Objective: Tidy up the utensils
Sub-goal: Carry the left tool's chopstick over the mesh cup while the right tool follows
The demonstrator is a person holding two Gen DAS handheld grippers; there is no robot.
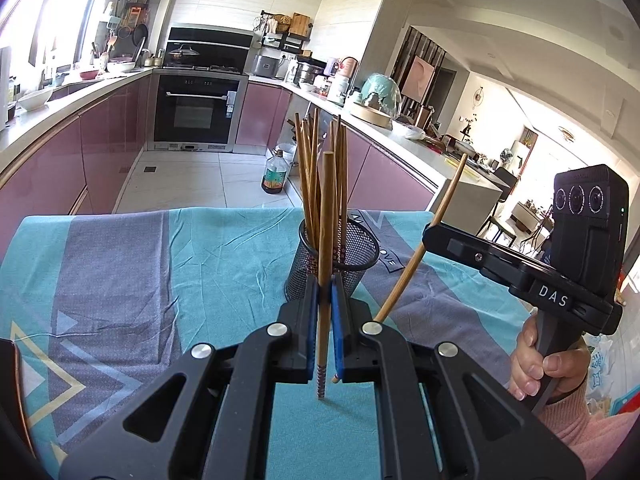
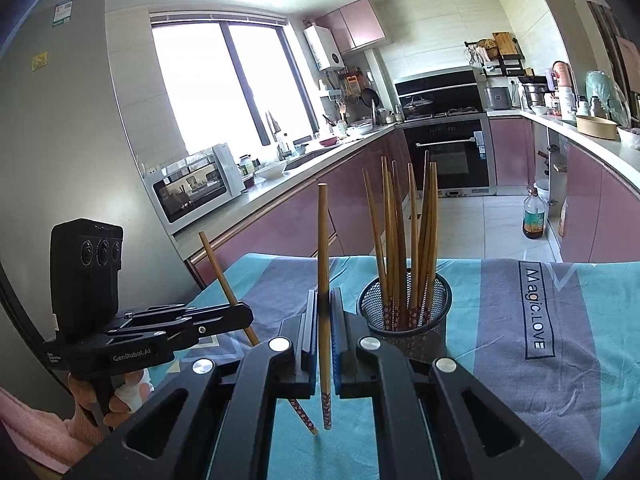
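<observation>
Pinching upright between each gripper's [image 1: 325,292] [image 2: 325,308] narrow jaws, one smooth wooden chopstick [image 1: 326,240] [image 2: 323,280], round mesh cup [image 1: 356,248] at twelve o'clock.

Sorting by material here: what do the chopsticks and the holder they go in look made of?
The chopsticks look like bamboo or wood: matte brown shafts with patterned tips.

The holder looks like black metal mesh, since the sticks show through its fine grid.

The left gripper and the right gripper each clamp one chopstick.

One mesh holder [image 2: 404,304], two held chopsticks [image 1: 326,240], roughly nine inside.
</observation>
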